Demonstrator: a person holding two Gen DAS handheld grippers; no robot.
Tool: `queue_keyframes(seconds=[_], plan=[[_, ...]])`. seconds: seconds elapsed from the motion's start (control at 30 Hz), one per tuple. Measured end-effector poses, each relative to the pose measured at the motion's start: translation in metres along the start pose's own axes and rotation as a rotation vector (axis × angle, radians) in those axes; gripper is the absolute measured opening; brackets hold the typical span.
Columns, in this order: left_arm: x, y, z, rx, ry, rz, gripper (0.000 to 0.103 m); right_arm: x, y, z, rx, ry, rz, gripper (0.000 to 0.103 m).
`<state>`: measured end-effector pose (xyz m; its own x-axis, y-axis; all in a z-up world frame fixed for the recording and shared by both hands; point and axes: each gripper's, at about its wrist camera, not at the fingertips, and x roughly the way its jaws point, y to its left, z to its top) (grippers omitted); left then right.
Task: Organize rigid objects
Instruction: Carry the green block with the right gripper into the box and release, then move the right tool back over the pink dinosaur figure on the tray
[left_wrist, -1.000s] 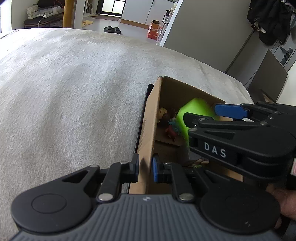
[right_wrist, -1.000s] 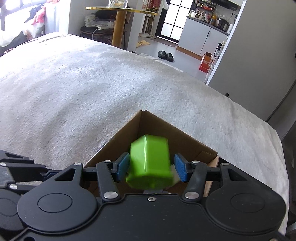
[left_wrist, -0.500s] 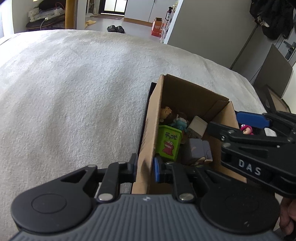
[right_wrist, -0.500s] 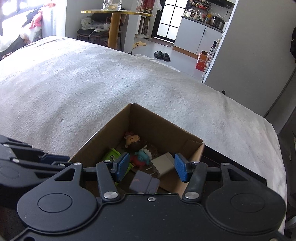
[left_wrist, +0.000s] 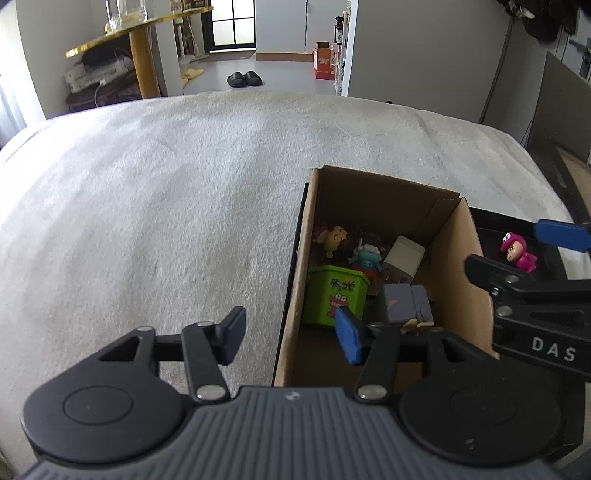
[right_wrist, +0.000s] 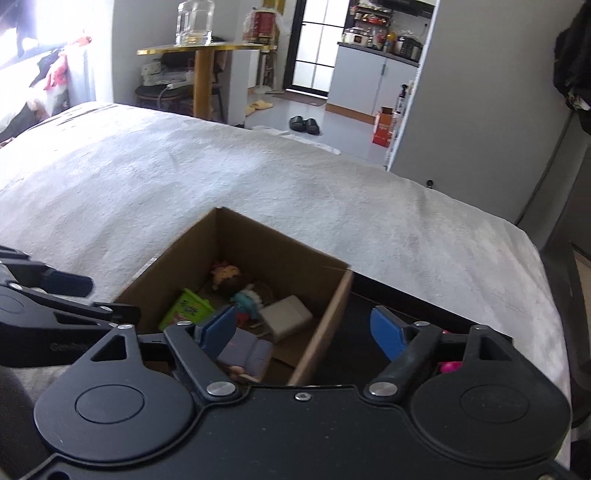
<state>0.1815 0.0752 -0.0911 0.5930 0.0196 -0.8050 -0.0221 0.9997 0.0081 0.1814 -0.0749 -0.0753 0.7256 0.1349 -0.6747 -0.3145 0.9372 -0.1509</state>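
We see the open brown cardboard box (left_wrist: 373, 206) standing on the pale grey plush blanket (left_wrist: 166, 206), with its left wall running between the spread fingers of our left gripper (left_wrist: 291, 334): one finger hangs outside over the blanket, the blue-padded one inside over the box. The pads press on nothing. Our right gripper (right_wrist: 306, 330) straddles the box's right wall the same way, its jaws wide and empty, one blue pad above the toys and the other above the black tray (right_wrist: 369, 295) that lies beside the box.

A second ago the left gripper pinched the box wall and the right one carried the green plastic block; half a second ago the block was already in the box. Both pairs of jaws have just been opening, and neither grips anything now.

The green plastic block (left_wrist: 334, 295) sits upright at the box floor against the left wall, printed with dark characters and a red cartoon face. Just beside it lies a grey-purple blocky toy (left_wrist: 404, 302), behind that a tilted white cube (left_wrist: 402, 256), a blue-and-red figurine (left_wrist: 364, 258) and a yellow-headed figurine (left_wrist: 334, 238). A small pink figurine (left_wrist: 519, 253) stands on the tray, outside the box.
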Motion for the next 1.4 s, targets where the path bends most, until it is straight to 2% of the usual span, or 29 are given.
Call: queue_keyframes(seconds=[0.17, 0.3, 0.67, 0.97, 1.2, 1.4], plan=[[-0.004, -0.019, 0.006, 0.048, -0.016, 0.065, 0.07, -0.003, -0.023, -0.009, 0.012, -0.015, -0.004, 0.089], [-0.005, -0.034, 0.011, 0.095, -0.028, 0.111, 0.073, -0.004, -0.045, -0.015, 0.026, -0.029, -0.005, 0.095], [-0.002, -0.084, 0.028, 0.192, -0.028, 0.162, 0.075, 0.004, -0.106, -0.031, 0.08, -0.031, 0.0, 0.095], [0.012, -0.113, 0.036, 0.27, 0.001, 0.224, 0.075, 0.028, -0.152, -0.057, 0.173, 0.009, 0.021, 0.095], [0.023, -0.127, 0.044, 0.302, 0.033, 0.267, 0.075, 0.048, -0.167, -0.062, 0.149, 0.044, 0.063, 0.095], [0.032, -0.141, 0.044, 0.371, 0.051, 0.302, 0.075, 0.065, -0.177, -0.059, 0.103, 0.064, 0.106, 0.092]])
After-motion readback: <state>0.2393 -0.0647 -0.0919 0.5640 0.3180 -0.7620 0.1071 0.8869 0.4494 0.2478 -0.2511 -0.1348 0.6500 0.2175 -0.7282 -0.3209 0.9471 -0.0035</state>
